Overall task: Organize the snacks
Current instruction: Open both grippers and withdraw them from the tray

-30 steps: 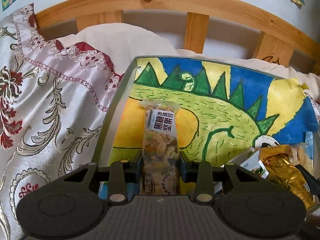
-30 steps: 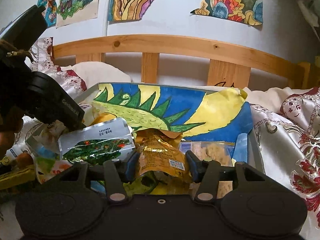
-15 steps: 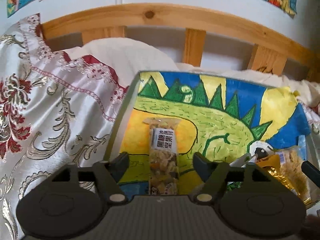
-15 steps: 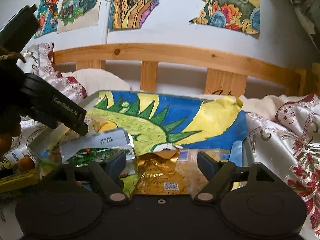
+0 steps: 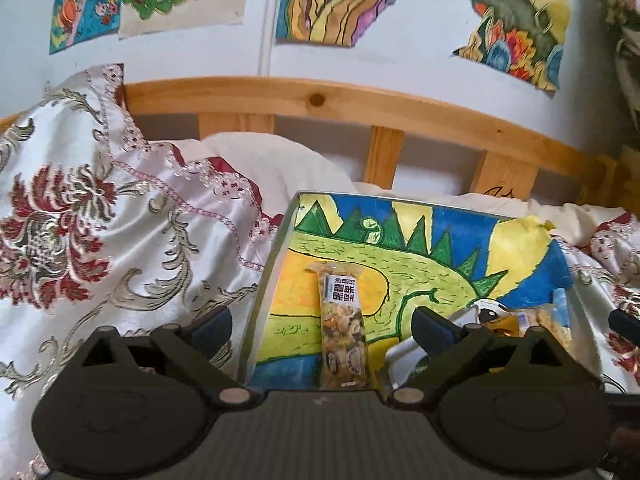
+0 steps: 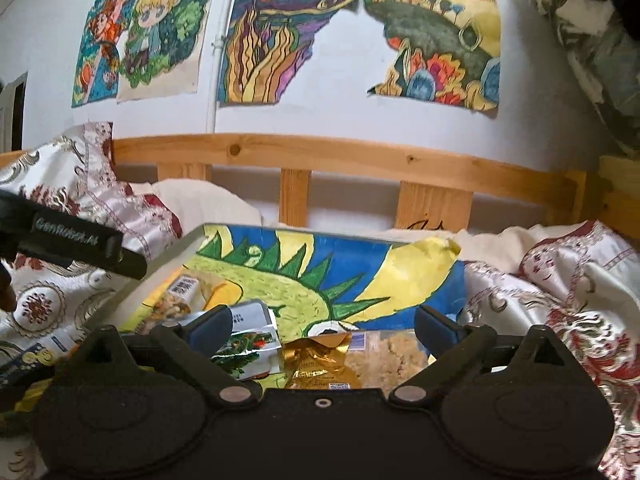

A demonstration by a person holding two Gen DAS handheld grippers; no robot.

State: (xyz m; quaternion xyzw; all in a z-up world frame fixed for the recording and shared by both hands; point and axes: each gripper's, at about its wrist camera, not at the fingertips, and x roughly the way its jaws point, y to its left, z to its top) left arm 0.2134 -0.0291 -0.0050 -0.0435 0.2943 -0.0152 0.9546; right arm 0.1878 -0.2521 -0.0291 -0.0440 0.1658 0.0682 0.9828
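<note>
Left tongs [image 5: 322,326]: spread wide, holding nothing. Nut bar [image 5: 343,325] lies flat between the two fingers, touching neither, lengthwise up the frame, lower centre. It rests on the tray [image 5: 267,280], near the tray's left rim. Tray floor is covered by a dinosaur drawing [image 5: 420,240] in green, yellow and blue. At lower right of the left view, partly hidden behind the right finger: a gold pack [image 5: 506,326] and a crumbly snack [image 5: 554,320]; their exact contact cannot be judged there.

Right tongs [image 6: 322,326]: also spread wide, empty. Between the fingers, lower centre of the right view, the gold pack [image 6: 320,364] lies on the tray [image 6: 168,256] with the crumbly snack [image 6: 392,354] just beside it on the right, apparently touching. Left of the gold pack, a green-printed pack [image 6: 248,340] sits partly behind the left finger. The nut bar [image 6: 178,298] shows at centre left, near the tray's left rim, well apart from the gold pack. The left tongs' black body [image 6: 76,246] enters from the left edge, above the tray rim.

Outward: tray sits on a bed with floral satin bedding [image 5: 100,240] on both sides. Wooden headboard [image 6: 340,160] runs across mid-frame. Coloured drawings [image 6: 280,32] hang on the white wall in the upper frame.
</note>
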